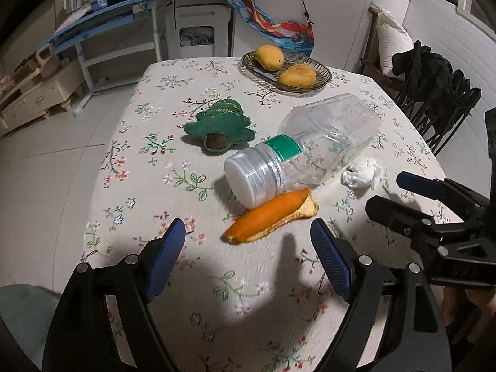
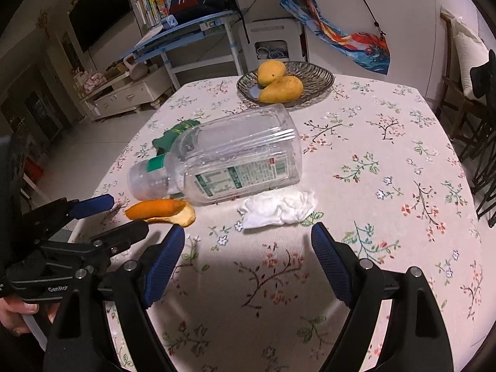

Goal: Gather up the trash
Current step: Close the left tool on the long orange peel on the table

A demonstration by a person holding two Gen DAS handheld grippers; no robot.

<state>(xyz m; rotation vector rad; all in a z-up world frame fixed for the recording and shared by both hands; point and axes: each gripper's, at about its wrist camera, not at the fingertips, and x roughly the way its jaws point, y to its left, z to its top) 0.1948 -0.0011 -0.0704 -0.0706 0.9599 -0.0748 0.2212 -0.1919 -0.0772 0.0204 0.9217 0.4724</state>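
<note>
Trash ahead on table point(image 1: 130, 186): peel point(image 1: 266, 220) touching bottle point(image 1: 303, 148), tissue point(image 2: 279, 209) just beside. Both sets of jaws released, empty. Left gripper point(image 1: 248, 241): straddle peel, clear of bottle. Right gripper point(image 2: 248, 245): pinch tissue centrally.

Both the left tongs point(image 1: 248, 241) and the right tongs point(image 2: 248, 248) gape wide, empty, side by side.
</note>
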